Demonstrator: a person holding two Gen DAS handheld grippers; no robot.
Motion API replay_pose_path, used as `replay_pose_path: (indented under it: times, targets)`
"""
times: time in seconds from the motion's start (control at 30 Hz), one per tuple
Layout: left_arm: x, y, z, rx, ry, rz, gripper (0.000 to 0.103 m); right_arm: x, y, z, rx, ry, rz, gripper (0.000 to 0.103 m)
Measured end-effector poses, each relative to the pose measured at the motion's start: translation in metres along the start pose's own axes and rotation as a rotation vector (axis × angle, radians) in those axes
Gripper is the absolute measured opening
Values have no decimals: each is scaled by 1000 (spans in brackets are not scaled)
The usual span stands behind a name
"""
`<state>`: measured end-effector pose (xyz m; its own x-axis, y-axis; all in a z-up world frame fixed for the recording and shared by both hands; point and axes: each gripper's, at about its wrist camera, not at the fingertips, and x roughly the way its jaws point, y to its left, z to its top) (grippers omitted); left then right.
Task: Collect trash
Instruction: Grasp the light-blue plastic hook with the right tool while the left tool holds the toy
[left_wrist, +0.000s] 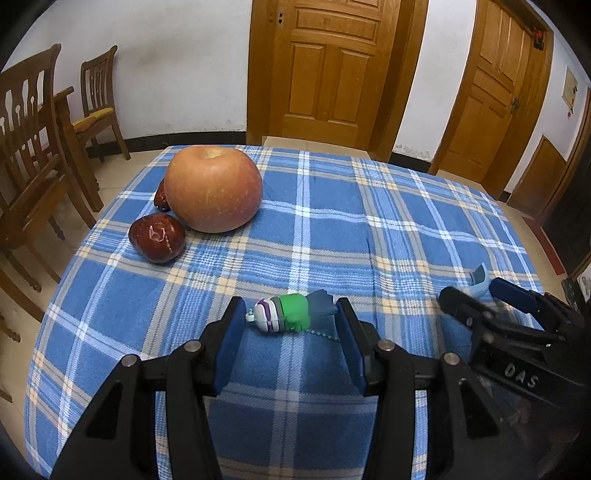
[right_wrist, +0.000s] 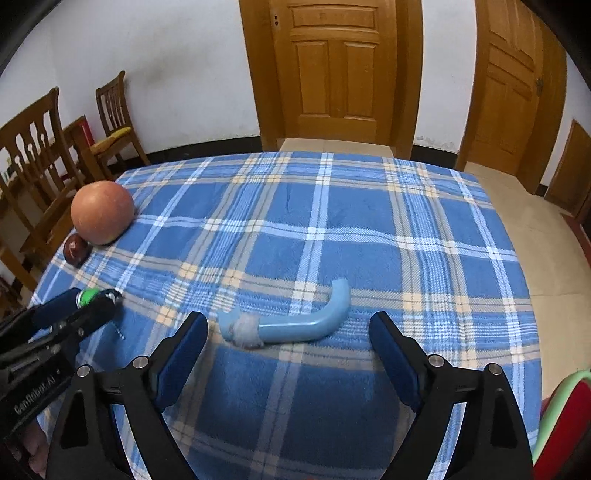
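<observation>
A small green, white and purple toy figure with a bead chain (left_wrist: 291, 314) lies on the blue plaid tablecloth (left_wrist: 314, 229), between the fingertips of my open left gripper (left_wrist: 290, 317), which do not touch it. A light blue curved plastic handle with a grey wad at one end (right_wrist: 291, 321) lies just ahead of my open right gripper (right_wrist: 288, 328). The right gripper (left_wrist: 487, 295) also shows in the left wrist view, and the left gripper (right_wrist: 83, 299) shows in the right wrist view around the toy (right_wrist: 88, 295).
A large apple (left_wrist: 213, 188) and two dark red dates (left_wrist: 157, 238) sit at the table's far left. Wooden chairs (left_wrist: 33, 147) stand left of the table. Two wooden doors (left_wrist: 332, 66) are behind. A red and green object (right_wrist: 565, 417) is at the right edge.
</observation>
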<state>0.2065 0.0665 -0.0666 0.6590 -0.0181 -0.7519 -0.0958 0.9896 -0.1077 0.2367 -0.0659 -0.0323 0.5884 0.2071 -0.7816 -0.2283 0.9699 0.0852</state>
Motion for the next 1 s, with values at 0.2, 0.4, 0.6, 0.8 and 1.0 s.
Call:
replay_pose_path:
  times: [0.2,0.4,0.6,0.8,1.0]
  targets:
    - [0,1,0,0,0,-4,50,-4,-3,0,16,-9,8,71]
    - [1,-2,1,0,-2,-10,50,-23,-11,-4,50,-27,29,71]
    - [-1,-6,1,3,-6,-21,50,-48,-21,-13,98,-53,52,71]
    - [-5,-17,-1,21,-1,-57,50,-75,-33,-24,147,-84,67,71]
    - [-22,-33,-4,52,-15,-98,50,-109,-52,-41,205,-123,56,71]
